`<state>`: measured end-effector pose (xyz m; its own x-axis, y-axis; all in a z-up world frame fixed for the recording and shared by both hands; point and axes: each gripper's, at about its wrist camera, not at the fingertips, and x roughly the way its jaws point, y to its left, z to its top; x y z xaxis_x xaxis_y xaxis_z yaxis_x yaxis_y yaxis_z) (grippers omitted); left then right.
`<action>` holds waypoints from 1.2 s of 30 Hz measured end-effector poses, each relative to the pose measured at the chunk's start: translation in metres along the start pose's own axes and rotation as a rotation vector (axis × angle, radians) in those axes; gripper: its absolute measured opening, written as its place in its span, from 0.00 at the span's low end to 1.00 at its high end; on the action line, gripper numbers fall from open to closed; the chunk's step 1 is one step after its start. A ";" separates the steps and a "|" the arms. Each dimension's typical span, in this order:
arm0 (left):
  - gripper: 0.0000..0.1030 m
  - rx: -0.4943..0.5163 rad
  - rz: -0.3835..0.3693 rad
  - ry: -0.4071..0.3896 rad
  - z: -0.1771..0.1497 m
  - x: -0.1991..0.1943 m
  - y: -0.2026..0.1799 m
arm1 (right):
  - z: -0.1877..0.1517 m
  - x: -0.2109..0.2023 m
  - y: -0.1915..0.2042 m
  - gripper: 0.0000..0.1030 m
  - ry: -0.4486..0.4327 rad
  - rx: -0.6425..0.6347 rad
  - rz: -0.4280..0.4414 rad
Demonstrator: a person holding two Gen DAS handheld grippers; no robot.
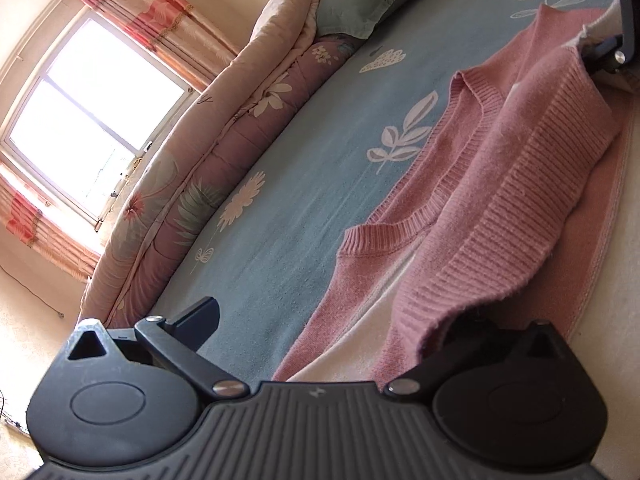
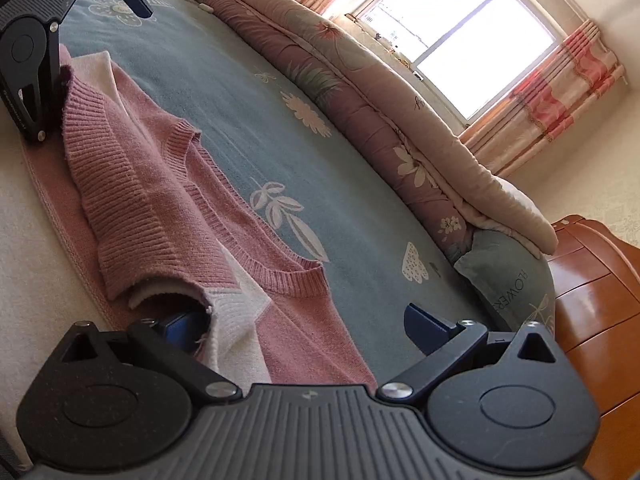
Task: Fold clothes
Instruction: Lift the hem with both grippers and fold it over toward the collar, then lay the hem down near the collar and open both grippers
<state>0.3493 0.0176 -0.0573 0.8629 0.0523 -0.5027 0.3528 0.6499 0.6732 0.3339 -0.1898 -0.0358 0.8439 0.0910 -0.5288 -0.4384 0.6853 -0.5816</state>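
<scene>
Pink ribbed-knit sweater with white panels [image 1: 500, 184] is lying on the blue bedspread printed with white leaves and flowers [image 1: 280, 208], along the bedspread's near edge. Its ribbed hem is doubling back over the body, forming a raised fold.

You are holding your left gripper [image 1: 336, 320] at one end of that fold. Its jaws are standing wide apart: one black finger [image 1: 200, 320] is hovering over bare bedspread, while the other finger is tucked beneath the lifted hem and mostly hidden by the knit.

You are holding your right gripper [image 2: 308, 320] at the opposite end of the fold. It is likewise spread open, one blue finger [image 2: 424, 328] sitting over the bedspread and the other finger [image 2: 180, 324] lying under the sweater's edge. Neither claw is pinching cloth.

Beyond the sweater, a rolled floral quilt [image 2: 360, 92] is lining the bedspread's far edge, below a bright window with pink curtains [image 2: 460, 24].
</scene>
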 end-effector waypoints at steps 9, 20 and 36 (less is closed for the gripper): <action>0.99 -0.018 -0.063 0.005 -0.004 -0.027 0.005 | -0.033 -0.072 -0.017 1.00 0.043 0.004 0.162; 0.99 -0.086 -0.019 -0.016 0.031 0.011 0.018 | -0.065 -0.047 -0.022 1.00 0.107 0.015 0.161; 0.99 -0.169 -0.042 -0.017 0.036 0.016 0.026 | -0.100 0.006 -0.101 1.00 0.153 0.604 0.045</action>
<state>0.3850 0.0080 -0.0279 0.8552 0.0102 -0.5182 0.3241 0.7697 0.5500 0.3523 -0.3307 -0.0425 0.7551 0.0556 -0.6532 -0.1824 0.9749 -0.1279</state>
